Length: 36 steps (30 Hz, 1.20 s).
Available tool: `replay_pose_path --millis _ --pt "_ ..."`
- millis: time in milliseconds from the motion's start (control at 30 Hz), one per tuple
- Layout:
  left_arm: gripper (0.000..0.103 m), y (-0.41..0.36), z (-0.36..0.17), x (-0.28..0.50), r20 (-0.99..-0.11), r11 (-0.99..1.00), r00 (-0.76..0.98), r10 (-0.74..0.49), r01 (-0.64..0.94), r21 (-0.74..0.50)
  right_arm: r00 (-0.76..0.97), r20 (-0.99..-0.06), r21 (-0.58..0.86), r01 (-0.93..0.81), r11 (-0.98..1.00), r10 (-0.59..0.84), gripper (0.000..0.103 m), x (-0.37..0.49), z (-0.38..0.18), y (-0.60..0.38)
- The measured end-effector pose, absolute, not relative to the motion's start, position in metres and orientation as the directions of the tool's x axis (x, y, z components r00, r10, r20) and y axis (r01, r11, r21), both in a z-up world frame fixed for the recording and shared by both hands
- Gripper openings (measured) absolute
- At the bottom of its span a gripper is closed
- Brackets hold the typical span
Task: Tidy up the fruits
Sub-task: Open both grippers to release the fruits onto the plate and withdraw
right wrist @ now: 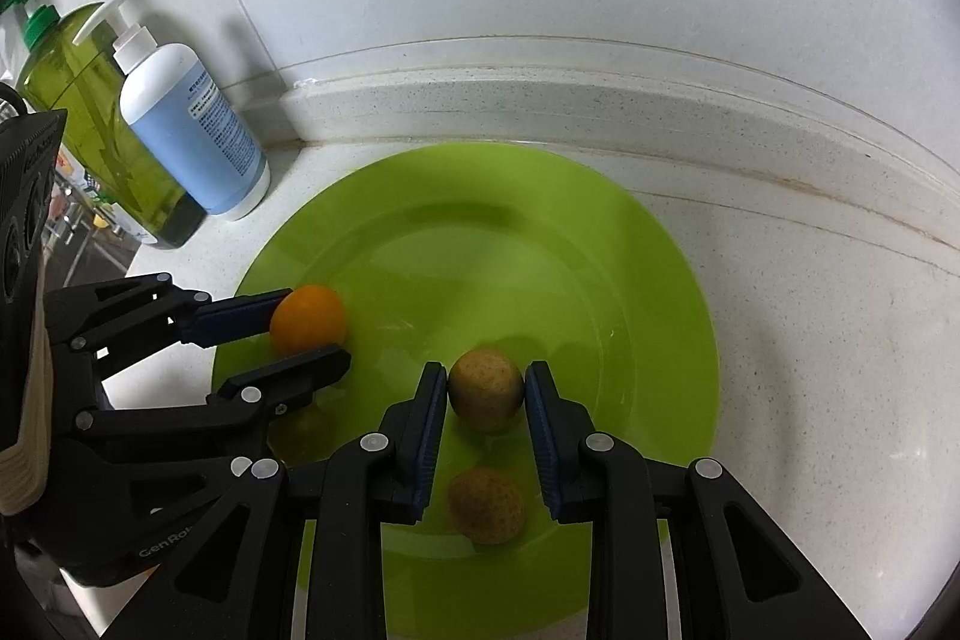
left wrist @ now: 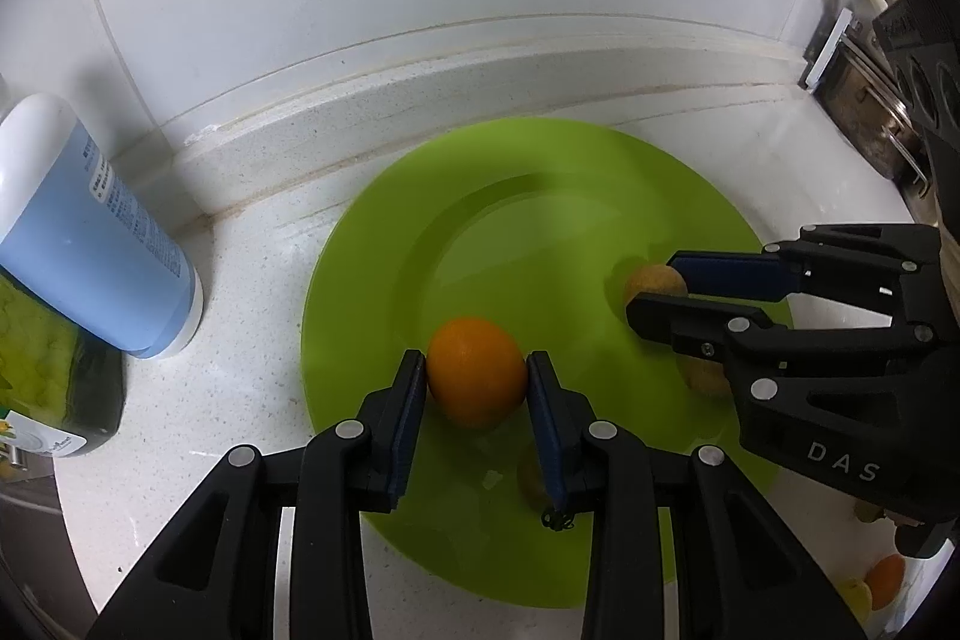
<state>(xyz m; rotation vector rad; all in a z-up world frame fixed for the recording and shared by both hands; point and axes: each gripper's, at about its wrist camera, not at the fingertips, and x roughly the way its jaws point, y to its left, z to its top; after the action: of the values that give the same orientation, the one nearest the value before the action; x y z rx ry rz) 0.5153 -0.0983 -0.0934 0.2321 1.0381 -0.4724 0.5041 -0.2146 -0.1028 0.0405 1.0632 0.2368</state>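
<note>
We hold the orange (left wrist: 477, 370) tight in our L gripper (left wrist: 477, 382) & a brown fruit (right wrist: 485, 396) tight in our R gripper (right wrist: 486, 400), both low over the green plate (right wrist: 600, 250), orange on the left, w/ plate right under each.

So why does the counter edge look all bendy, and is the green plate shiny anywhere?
Left wrist view: the fisheye lens bows the counter edge and darkens the corners; a pale sheen lies on the plate. Right wrist view: the same bend, soft glare on the plate, and the bottle casts a shadow on the wall.
</note>
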Motion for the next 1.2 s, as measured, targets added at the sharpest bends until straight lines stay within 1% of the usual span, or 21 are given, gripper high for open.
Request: replay_pose_path --millis 33,67,233,367,467,533,667,733,900,1200 --pt "0.039 -0.097 -0.092 0.515 -0.867 0.878 0.422 -0.264 0.477 -0.035 0.464 -0.859 0.149 -0.173 0.974 0.214 0.028 0.504 -0.103 -0.215" --pt "0.041 -0.096 -0.090 0.514 -0.864 0.880 0.427 -0.267 0.474 -0.037 0.466 -0.857 0.155 -0.171 0.973 0.219 0.028 0.504 -0.102 -0.215" --pt "0.046 -0.091 -0.070 0.503 -0.838 0.884 0.470 -0.279 0.467 -0.033 0.493 -0.838 0.170 -0.172 0.970 0.234 0.030 0.495 -0.091 -0.217" --pt "0.050 -0.087 -0.047 0.487 -0.804 0.887 0.516 -0.296 0.461 -0.030 0.534 -0.814 0.154 -0.182 0.971 0.229 0.033 0.479 -0.073 -0.216" --pt "0.051 -0.082 -0.028 0.470 -0.773 0.892 0.556 -0.305 0.452 -0.027 0.568 -0.791 0.151 -0.180 0.972 0.228 0.033 0.463 -0.056 -0.219" --pt "0.052 -0.081 -0.015 0.456 -0.753 0.896 0.583 -0.306 0.443 -0.021 0.604 -0.766 0.141 -0.174 0.975 0.219 0.038 0.448 -0.043 -0.222" --pt "0.055 -0.075 0.008 0.429 -0.711 0.902 0.624 -0.326 0.431 -0.035 0.673 -0.715 0.114 -0.157 0.981 0.191 0.040 0.416 -0.016 -0.222" --pt "0.055 -0.070 0.016 0.414 -0.692 0.904 0.640 -0.333 0.425 -0.042 0.700 -0.691 0.100 -0.150 0.984 0.177 0.046 0.401 -0.006 -0.222" --pt "0.057 -0.068 0.031 0.375 -0.654 0.897 0.670 -0.352 0.441 -0.030 0.760 -0.634 0.081 -0.117 0.990 0.141 0.047 0.356 0.016 -0.224" --pt "0.061 -0.081 0.041 0.310 -0.608 0.855 0.681 -0.409 0.519 0.006 0.807 -0.586 0.061 -0.043 0.997 0.071 0.049 0.288 0.025 -0.235"
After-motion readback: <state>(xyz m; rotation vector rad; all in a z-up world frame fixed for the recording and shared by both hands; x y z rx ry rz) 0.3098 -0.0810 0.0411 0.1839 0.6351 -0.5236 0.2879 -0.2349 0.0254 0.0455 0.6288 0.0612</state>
